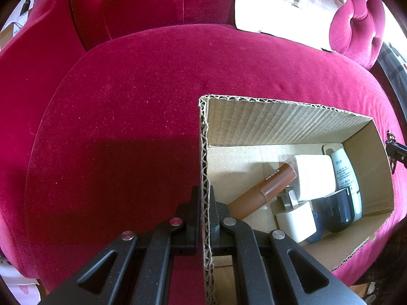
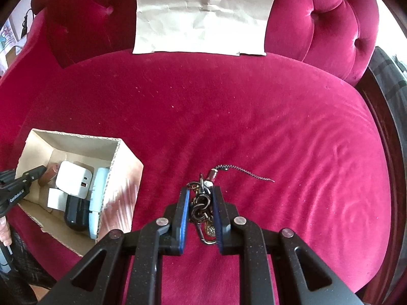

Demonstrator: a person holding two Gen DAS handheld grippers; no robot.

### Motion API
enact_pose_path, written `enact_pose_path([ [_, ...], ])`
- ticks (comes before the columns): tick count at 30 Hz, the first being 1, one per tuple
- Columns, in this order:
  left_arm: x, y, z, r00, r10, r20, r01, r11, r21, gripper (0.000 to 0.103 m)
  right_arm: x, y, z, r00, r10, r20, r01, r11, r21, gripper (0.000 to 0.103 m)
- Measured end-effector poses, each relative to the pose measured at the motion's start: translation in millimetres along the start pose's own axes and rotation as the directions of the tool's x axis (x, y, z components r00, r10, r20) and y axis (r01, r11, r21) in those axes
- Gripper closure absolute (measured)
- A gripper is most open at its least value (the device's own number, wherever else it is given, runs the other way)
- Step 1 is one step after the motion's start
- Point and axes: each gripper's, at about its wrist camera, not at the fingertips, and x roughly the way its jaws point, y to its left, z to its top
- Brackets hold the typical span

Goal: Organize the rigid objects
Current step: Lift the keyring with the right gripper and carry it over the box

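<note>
Start at the cardboard box [image 1: 287, 132], your landmark on the red velvet sofa seat [image 1: 127, 101]. Your left tool [image 1: 203, 198] is clamped on the box's near-left wall, one finger outside and one inside, so hold that grip level and firm; the wall is thin corrugated card and looks likely to flex if you twist. Inside the box lie a brown tube [image 1: 264, 190], two white chargers [image 1: 315, 175], a dark rounded case [image 1: 335, 208] and a pale blue bottle [image 1: 343, 170], packed toward its right end, leaving bare floor at the left.

Well to the right of the box, your right tool [image 2: 201, 200] straddles the keychain [image 2: 203, 206], which rests on the seat; the blue-padded fingers sit close on either side of its cluster of brass rings and clips. I cannot tell whether they already pinch it. Squeeze on the dense knot of rings, not the loose braided cord [image 2: 244, 171] trailing away from the box, then lift high enough that the cord clears the box rim.
</note>
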Motion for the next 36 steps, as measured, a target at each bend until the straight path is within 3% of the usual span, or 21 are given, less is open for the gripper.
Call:
enact_pose_path([
  [19, 1.0, 0.7, 0.4, 1.0, -0.002, -0.001, 0.002, 1.0, -0.002, 0.1, -39.9, 19.8, 11.4, 0.999, 0.01, 0.039, -0.009, 1.0, -0.022, 0.087],
  [36, 1.5, 2.0, 0.1, 1.0, -0.004, -0.002, 0.004, 1.0, -0.001, 0.1, -46.1, 78.2, 26.7, 0.994, 0.092, 0.051, -0.086, 0.991, -0.106, 0.087],
])
